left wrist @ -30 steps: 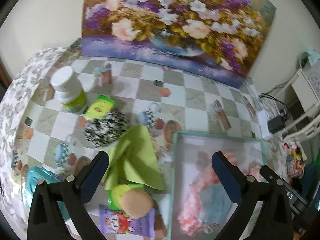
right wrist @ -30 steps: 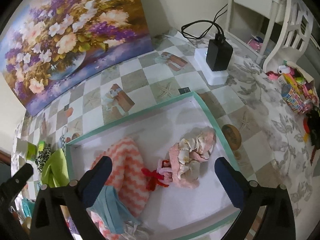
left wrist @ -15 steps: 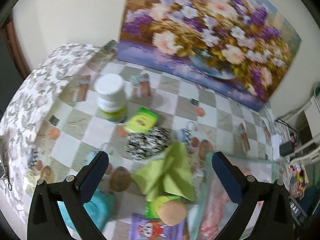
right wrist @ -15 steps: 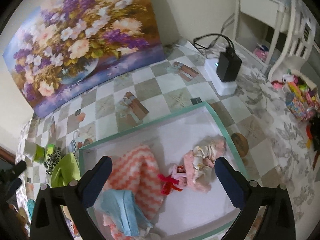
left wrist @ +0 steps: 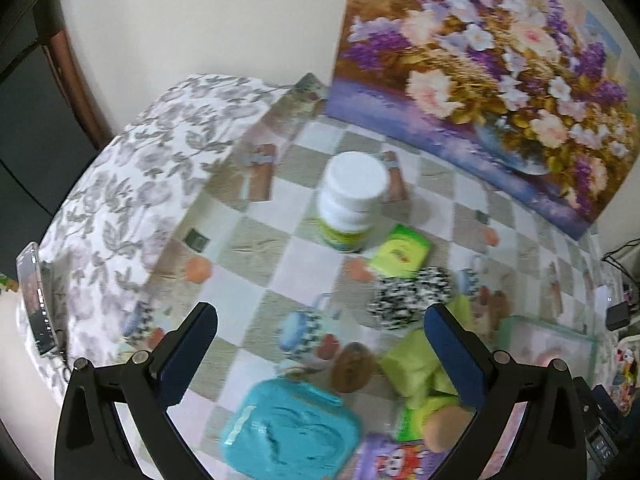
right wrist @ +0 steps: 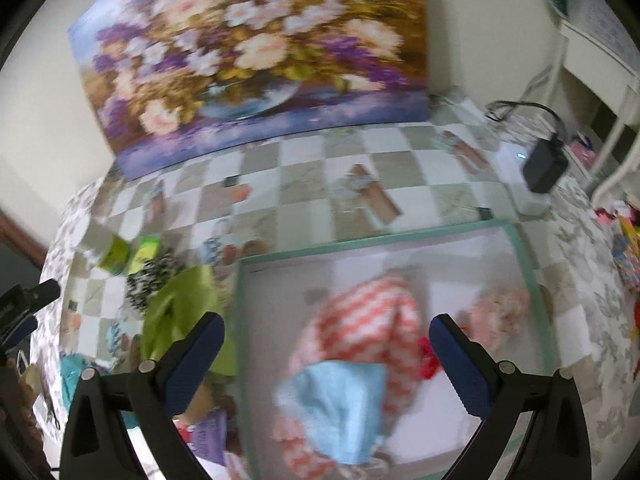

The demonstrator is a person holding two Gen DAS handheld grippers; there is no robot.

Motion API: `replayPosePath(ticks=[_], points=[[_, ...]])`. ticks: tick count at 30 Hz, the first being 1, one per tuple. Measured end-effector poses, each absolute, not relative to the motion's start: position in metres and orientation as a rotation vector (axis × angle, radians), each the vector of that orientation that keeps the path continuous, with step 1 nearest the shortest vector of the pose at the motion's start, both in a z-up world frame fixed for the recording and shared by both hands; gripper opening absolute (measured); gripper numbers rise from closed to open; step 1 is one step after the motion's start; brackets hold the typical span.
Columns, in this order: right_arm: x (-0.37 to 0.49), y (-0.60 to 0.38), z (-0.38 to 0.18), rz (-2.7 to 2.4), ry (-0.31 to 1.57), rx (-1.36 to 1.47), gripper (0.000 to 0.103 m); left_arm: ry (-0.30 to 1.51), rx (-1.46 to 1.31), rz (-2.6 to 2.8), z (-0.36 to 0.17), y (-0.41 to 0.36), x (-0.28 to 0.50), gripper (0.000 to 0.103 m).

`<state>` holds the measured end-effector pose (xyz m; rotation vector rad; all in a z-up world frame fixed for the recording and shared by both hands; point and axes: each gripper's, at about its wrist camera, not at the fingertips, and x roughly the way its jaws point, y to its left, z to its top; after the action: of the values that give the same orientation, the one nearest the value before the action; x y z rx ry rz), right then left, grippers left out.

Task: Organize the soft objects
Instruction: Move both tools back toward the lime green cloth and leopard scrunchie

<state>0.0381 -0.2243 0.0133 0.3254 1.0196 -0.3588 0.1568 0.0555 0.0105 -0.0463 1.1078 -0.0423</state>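
A teal-rimmed white tray (right wrist: pixel 524 264) holds a pink-and-white zigzag cloth (right wrist: pixel 368 320), a light blue cloth (right wrist: pixel 340 404) and a pale pink soft toy (right wrist: pixel 500 316). Left of the tray lie a green cloth (left wrist: pixel 416 364) (right wrist: pixel 180 312) and a black-and-white soft ball (left wrist: pixel 408 296) (right wrist: pixel 152 276). A turquoise soft item (left wrist: pixel 288 432) lies below my left gripper (left wrist: pixel 320 332), which hangs open above the table with nothing between its fingers. My right gripper (right wrist: pixel 326 340) is open over the tray's left part, holding nothing.
A white-capped bottle (left wrist: pixel 352 200) and a green packet (left wrist: pixel 400 250) stand behind the ball. A purple snack pack (left wrist: pixel 400 460) and a round tan object (left wrist: pixel 444 424) lie at the front. A flower painting (right wrist: pixel 248 56) leans on the wall. A black adapter (right wrist: pixel 544 166) sits on a white block at right.
Both views have swung left. The left gripper moved away from the tray toward the table's left side, bringing the turquoise item into view. The right gripper shifted left over the tray. Both stay open.
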Motion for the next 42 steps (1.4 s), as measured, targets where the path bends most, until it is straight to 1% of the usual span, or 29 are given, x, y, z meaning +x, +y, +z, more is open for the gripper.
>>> replayPosePath(ticks=[10, 19, 30, 32, 37, 42], points=[[0.058, -0.186, -0.002, -0.257, 1.066, 0.306, 0.103, 1.149, -0.091, -0.026, 0.003, 0.078, 0.168, 0.103], [0.082, -0.161, -0.013, -0.151, 1.072, 0.331, 0.103, 1.194, -0.139, -0.099, -0.006, 0.066, 0.172, 0.103], [0.109, -0.139, -0.039, -0.075, 1.131, 0.274, 0.103, 1.22, -0.101, -0.14, -0.018, 0.039, 0.178, 0.103], [0.113, -0.136, -0.042, -0.058, 1.137, 0.272, 0.102, 1.217, -0.091, -0.154, -0.017, 0.033, 0.18, 0.103], [0.124, -0.126, -0.054, -0.016, 1.168, 0.248, 0.092, 1.217, -0.081, -0.157, -0.02, 0.026, 0.185, 0.102], [0.131, -0.115, -0.066, 0.021, 1.202, 0.228, 0.091, 1.238, -0.095, -0.14, -0.028, 0.029, 0.189, 0.102]])
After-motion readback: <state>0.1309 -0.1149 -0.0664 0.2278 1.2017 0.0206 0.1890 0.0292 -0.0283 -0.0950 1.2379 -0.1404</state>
